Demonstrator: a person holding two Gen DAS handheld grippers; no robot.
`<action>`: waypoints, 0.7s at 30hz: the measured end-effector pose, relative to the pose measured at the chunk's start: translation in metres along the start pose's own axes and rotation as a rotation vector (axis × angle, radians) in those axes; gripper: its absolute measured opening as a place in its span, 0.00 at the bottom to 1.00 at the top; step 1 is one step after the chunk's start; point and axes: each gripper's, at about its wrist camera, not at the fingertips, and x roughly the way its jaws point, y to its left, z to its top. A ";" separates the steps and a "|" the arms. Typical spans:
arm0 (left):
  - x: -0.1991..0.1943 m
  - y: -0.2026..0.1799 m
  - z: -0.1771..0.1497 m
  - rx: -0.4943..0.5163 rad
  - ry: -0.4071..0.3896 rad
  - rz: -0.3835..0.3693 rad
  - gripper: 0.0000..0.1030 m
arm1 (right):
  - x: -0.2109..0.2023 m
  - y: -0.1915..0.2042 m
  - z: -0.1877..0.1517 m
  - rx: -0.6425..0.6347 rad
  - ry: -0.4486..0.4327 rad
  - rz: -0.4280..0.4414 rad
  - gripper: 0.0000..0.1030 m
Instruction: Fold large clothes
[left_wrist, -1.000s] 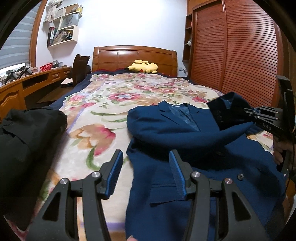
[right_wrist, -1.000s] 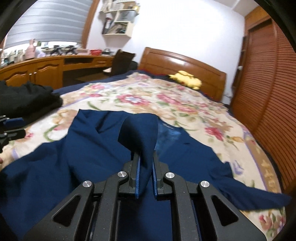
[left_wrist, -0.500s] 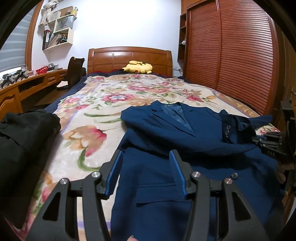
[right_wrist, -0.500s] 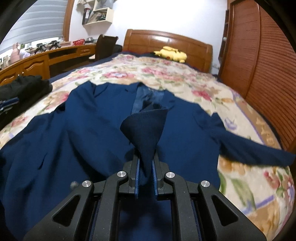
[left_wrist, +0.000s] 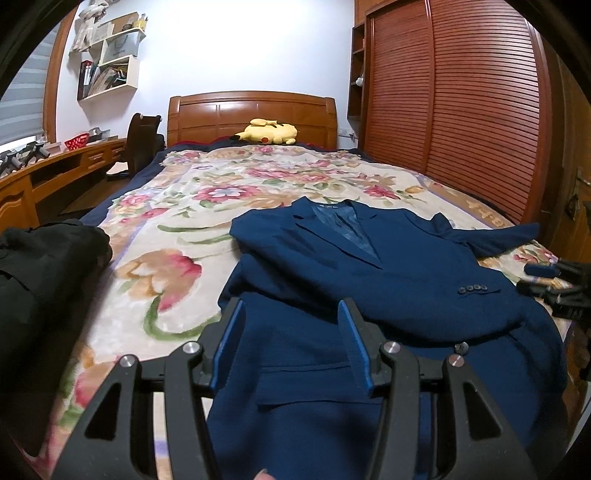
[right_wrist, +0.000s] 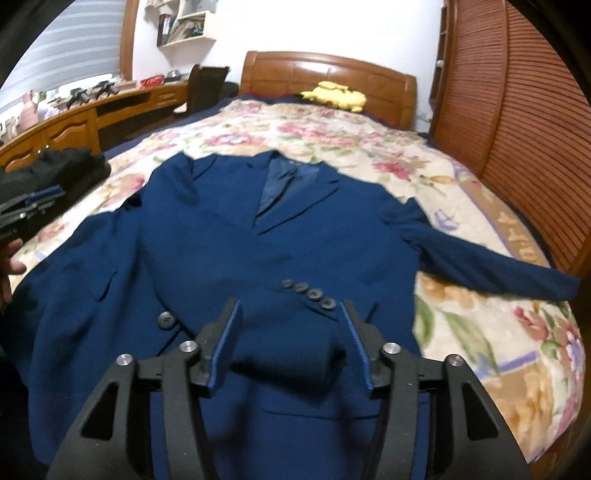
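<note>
We see the navy blazer (right_wrist: 229, 236) spread face up on the floral bedspread (left_wrist: 177, 221), collar toward the wooden headboard (left_wrist: 251, 110), and it fills the ground directly ahead of both claws. The right gripper (right_wrist: 290, 345) hangs just over the lower front of the blazer with its jaws opening; the cuff (right_wrist: 295, 321) of the sleeve folded across the chest lies between the blue pads (right_wrist: 356, 347), which no longer press on it, and its row of four buttons (right_wrist: 308, 293) sits just beyond the fingertips. A single larger front button (right_wrist: 166, 319) lies just to the left of this claw's left finger. The other sleeve (right_wrist: 480, 262) stretches out flat well to this claw's right, over the bedspread. The left gripper (left_wrist: 291, 345) stands with its jaws apart and nothing between them, above the blazer's left side near its edge, where the bedspread begins just left of the fingertips. Farther to that claw's left lies a heap of black clothing (left_wrist: 40, 280). Far ahead of both claws, against the headboard, a yellow plush toy (left_wrist: 269, 131) rests on the bed. To the right runs a slatted wooden wardrobe (left_wrist: 480, 110), and to the left a wooden desk (right_wrist: 74, 125).
</note>
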 end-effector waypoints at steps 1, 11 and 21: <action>0.001 -0.001 0.000 0.001 0.002 -0.001 0.50 | -0.002 -0.004 0.002 0.004 -0.006 -0.005 0.56; 0.006 -0.008 -0.002 0.020 0.021 -0.003 0.50 | 0.053 -0.030 0.004 0.001 0.140 -0.037 0.56; 0.011 -0.009 -0.005 0.029 0.035 0.008 0.50 | 0.092 -0.032 -0.007 0.006 0.237 0.004 0.56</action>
